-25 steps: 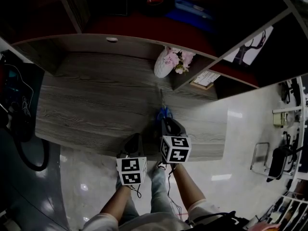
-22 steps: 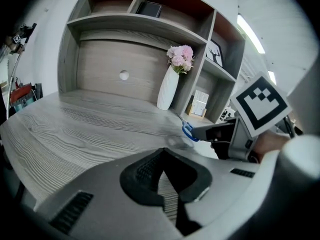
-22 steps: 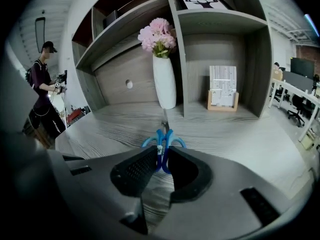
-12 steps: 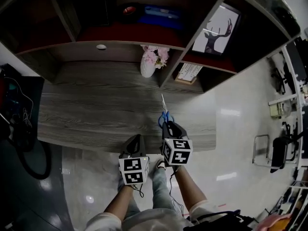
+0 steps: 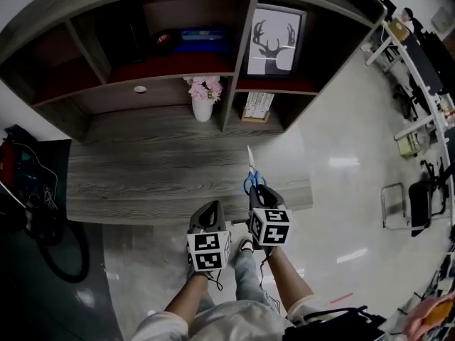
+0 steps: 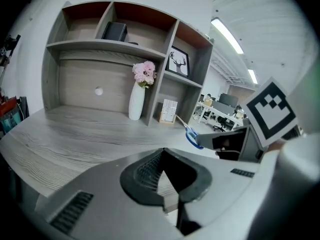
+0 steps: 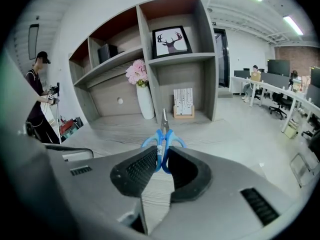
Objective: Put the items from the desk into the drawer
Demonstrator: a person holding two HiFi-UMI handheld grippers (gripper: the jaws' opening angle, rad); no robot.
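Since the earlier frames our view has tipped upward, showing more of the shelf unit (image 5: 234, 84), while the right gripper (image 5: 257, 190) keeps the scissors (image 5: 249, 163) clenched above the tabletop's (image 5: 156, 169) near edge. Long axis runs in line with the fingers (image 7: 137, 171): blades point away toward the shelf unit, blue handles pinched between them. We see the left gripper (image 5: 212, 208) pressed together, holding nothing.

Across the frame's middle, the desk (image 5: 142, 169) shows grey, matt wood grain. The scissors (image 7: 164, 121) have glossy blue plastic handles and bright metal blades. At right the pale floor (image 5: 341, 133) is glossy. The white vase (image 6: 135, 102) looks smooth.
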